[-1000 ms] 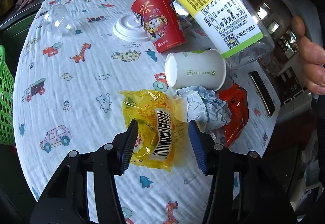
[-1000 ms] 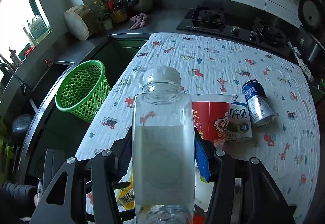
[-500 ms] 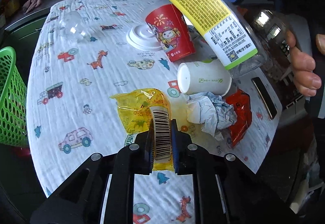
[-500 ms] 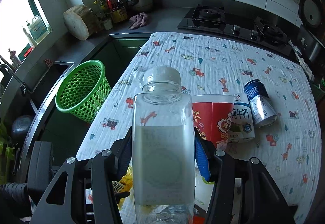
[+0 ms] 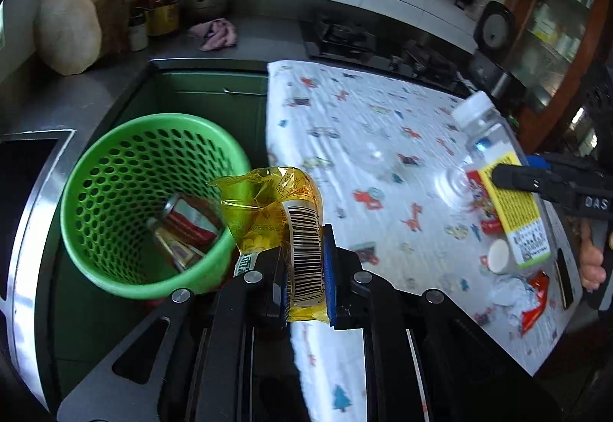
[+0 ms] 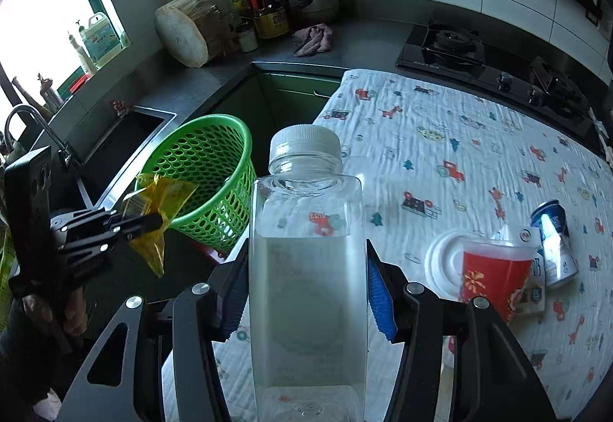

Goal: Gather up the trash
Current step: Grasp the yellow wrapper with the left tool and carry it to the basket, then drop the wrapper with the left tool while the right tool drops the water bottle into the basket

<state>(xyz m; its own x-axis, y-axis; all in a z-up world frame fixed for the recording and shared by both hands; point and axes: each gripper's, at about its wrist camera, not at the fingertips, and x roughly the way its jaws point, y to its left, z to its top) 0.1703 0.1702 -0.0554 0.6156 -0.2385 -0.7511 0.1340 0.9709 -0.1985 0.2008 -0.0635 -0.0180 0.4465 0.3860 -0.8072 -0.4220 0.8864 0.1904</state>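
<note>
Kitchen scene from two wrist cameras. Left gripper (image 5: 308, 274) has its fingers closed tight on a crumpled yellow plastic wrapper (image 5: 276, 207) with a barcode strip, held in the air off the bench edge. Green perforated wastebasket (image 5: 153, 207) sits just beside the wrapper at its 9 o'clock, below bench level; a red and white can (image 5: 187, 221) and other packaging lie inside it.

Right gripper (image 6: 306, 291) has its fingers clamped on both sides of a clear plastic bottle (image 6: 306, 269) with a white cap, held upright above the bench (image 6: 459, 154), which is covered by a white cloth printed with cartoon cars and giraffes. In the right wrist view, at 3 o'clock from the bottle, a red paper cup (image 6: 494, 280) stands beside a white cup lid (image 6: 440, 261), with a blue drink can (image 6: 555, 242) lying on its side behind it. In the left wrist view, crumpled white paper (image 5: 509, 297) and a red wrapper (image 5: 536, 297) lie near the bench's right edge.
</note>
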